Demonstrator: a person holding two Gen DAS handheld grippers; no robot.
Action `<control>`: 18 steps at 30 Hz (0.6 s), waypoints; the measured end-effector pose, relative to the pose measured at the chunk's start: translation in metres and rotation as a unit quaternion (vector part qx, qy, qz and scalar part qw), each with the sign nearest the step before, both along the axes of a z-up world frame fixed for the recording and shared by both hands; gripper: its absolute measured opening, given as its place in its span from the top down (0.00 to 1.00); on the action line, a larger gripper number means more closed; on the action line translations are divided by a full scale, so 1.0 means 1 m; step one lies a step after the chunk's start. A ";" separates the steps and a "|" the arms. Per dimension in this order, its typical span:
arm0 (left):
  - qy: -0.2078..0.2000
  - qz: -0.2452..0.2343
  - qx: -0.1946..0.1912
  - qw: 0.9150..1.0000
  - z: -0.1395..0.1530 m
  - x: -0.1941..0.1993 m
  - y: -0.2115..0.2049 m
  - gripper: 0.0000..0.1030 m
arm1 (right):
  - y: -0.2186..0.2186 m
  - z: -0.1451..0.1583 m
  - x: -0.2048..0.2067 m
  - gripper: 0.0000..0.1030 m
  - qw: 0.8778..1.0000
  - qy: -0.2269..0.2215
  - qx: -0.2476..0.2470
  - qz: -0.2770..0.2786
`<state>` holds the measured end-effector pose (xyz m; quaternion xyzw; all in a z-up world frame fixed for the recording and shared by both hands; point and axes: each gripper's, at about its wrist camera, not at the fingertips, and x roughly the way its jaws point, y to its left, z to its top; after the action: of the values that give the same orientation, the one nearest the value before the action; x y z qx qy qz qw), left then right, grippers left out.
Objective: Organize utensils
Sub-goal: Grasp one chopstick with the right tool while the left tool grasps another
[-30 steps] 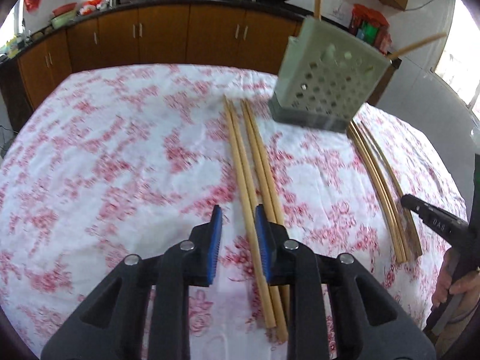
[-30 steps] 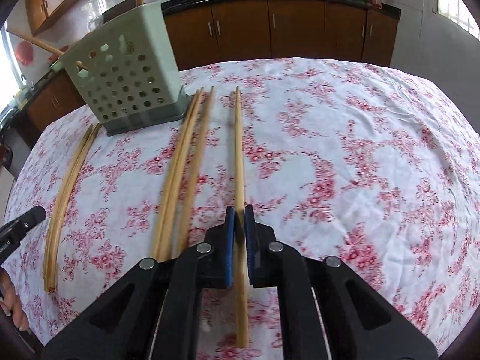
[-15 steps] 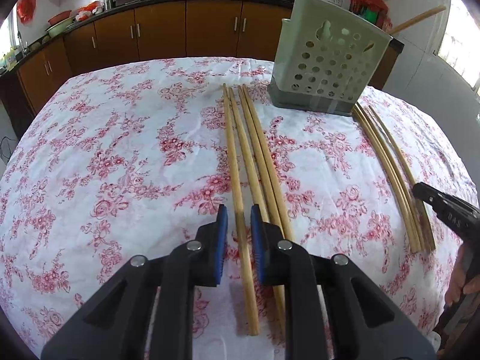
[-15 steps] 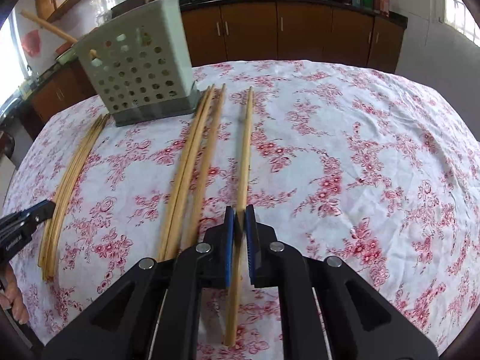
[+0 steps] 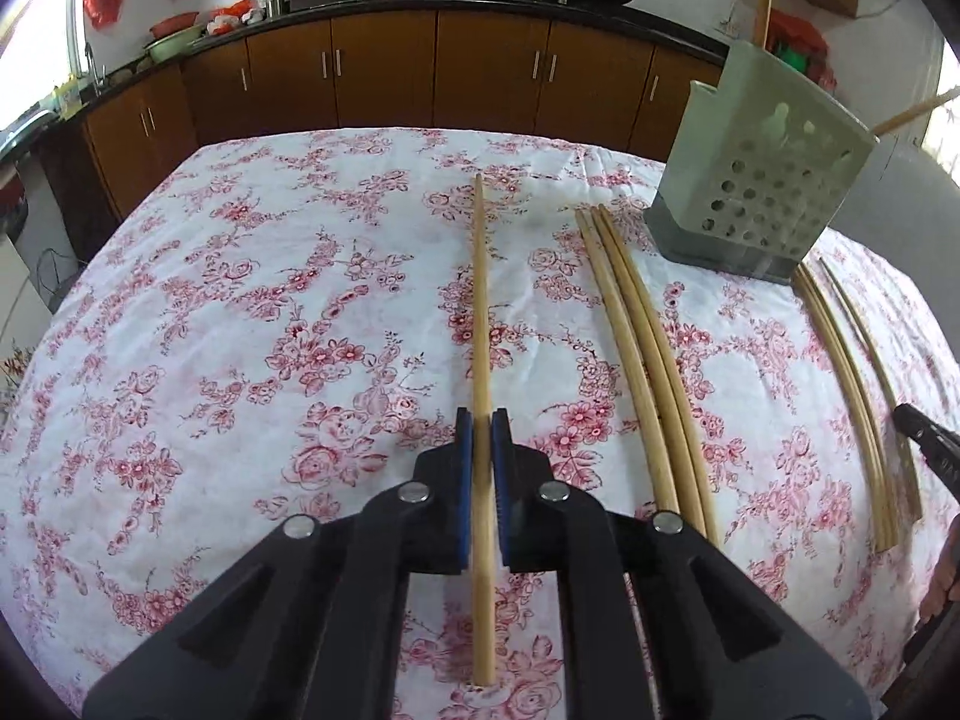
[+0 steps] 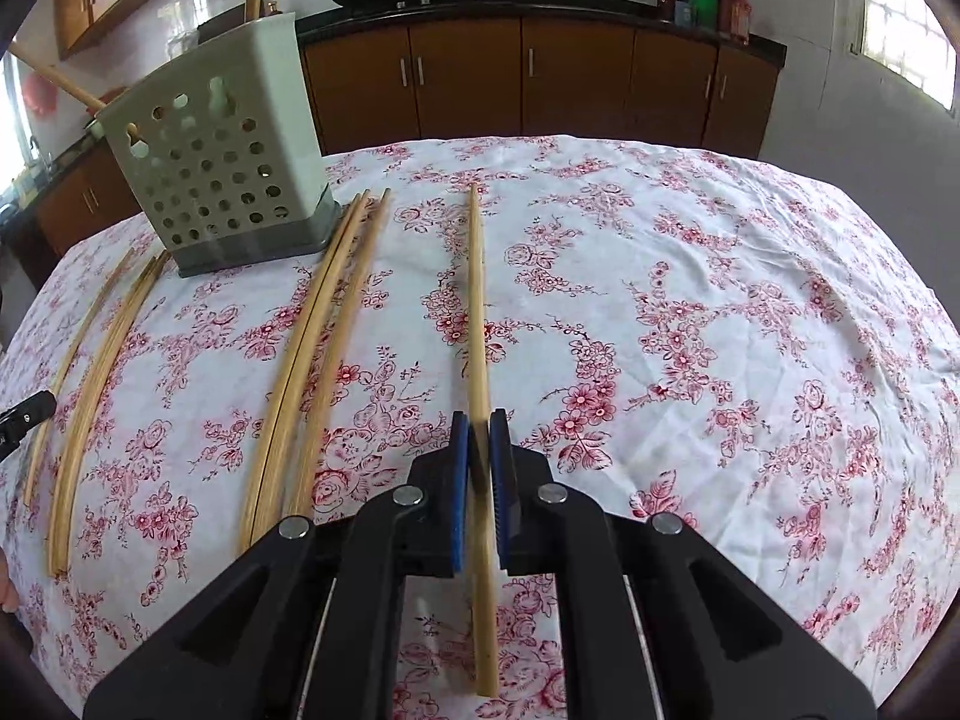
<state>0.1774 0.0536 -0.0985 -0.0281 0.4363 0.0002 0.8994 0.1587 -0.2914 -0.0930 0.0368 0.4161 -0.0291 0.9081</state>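
Note:
My left gripper (image 5: 482, 420) is shut on a long wooden chopstick (image 5: 479, 300) that runs forward between the blue pads, lifted off the floral cloth. My right gripper (image 6: 478, 423) is shut on another wooden chopstick (image 6: 476, 300) the same way. The pale green perforated utensil holder (image 5: 762, 192) stands at the far right in the left wrist view and at the far left in the right wrist view (image 6: 222, 156), with two chopsticks sticking out of it. Three loose chopsticks (image 5: 642, 360) lie beside it; they also show in the right wrist view (image 6: 312, 360).
A further bundle of thin chopsticks (image 5: 852, 396) lies past the holder, also in the right wrist view (image 6: 90, 384). The table (image 5: 240, 300) has a red floral cloth. Brown kitchen cabinets (image 5: 420, 72) stand behind it.
My left gripper has closed on one chopstick and drawn it away from the other three. My right gripper still holds its chopstick and has shifted slightly.

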 end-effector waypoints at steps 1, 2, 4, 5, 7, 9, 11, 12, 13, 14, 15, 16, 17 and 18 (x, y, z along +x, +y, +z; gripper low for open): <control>0.000 0.001 -0.002 1.000 0.000 0.000 0.000 0.90 | 0.000 0.000 0.000 0.92 1.000 0.000 0.001 0.000; 0.000 0.001 -0.005 1.000 0.000 0.000 0.001 0.90 | -0.001 0.000 0.000 0.92 1.000 0.000 0.003 0.001; -0.001 0.001 -0.015 1.000 0.000 0.000 0.003 0.90 | -0.002 0.000 0.000 0.92 1.000 0.000 0.008 0.001; -0.001 0.001 -0.017 1.000 -0.001 0.000 0.004 0.90 | -0.003 0.000 -0.001 0.92 1.000 0.000 0.011 0.000; -0.001 0.001 -0.015 1.000 -0.001 0.000 0.004 0.90 | -0.004 0.000 0.000 0.92 1.000 0.000 0.012 0.000; -0.001 0.001 -0.011 1.000 -0.001 0.000 0.004 0.90 | -0.004 0.000 0.000 0.92 1.000 0.000 0.011 0.001; -0.001 0.001 -0.011 1.000 -0.001 0.001 0.003 0.90 | -0.004 0.000 0.000 0.91 1.000 0.000 0.010 0.001; -0.001 0.001 -0.011 1.000 -0.001 0.001 0.004 0.90 | -0.003 -0.001 0.000 0.91 1.000 0.000 0.010 0.001; -0.001 0.001 -0.010 1.000 -0.001 0.001 0.003 0.90 | -0.003 -0.001 0.000 0.91 1.000 0.000 0.010 0.000; -0.001 0.001 -0.010 1.000 -0.002 0.001 0.003 0.90 | -0.003 -0.001 0.000 0.91 1.000 0.000 0.010 0.000; -0.001 0.001 -0.009 1.000 -0.002 0.001 0.002 0.90 | -0.002 -0.001 0.000 0.91 1.000 0.000 0.010 0.000; -0.001 0.001 -0.010 1.000 -0.002 0.001 0.003 0.90 | -0.003 -0.001 0.000 0.91 1.000 0.000 0.009 0.000; -0.001 0.002 -0.010 1.000 -0.002 0.001 0.002 0.90 | -0.003 -0.001 0.000 0.91 1.000 0.000 0.009 0.000; -0.001 0.002 -0.011 1.000 -0.002 0.001 0.002 0.90 | -0.003 -0.001 0.000 0.91 1.000 0.000 0.009 0.000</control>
<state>0.1784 0.0558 -0.1004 -0.0386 0.4350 -0.0033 0.8996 0.1589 -0.2944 -0.0940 0.0449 0.4168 -0.0250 0.9076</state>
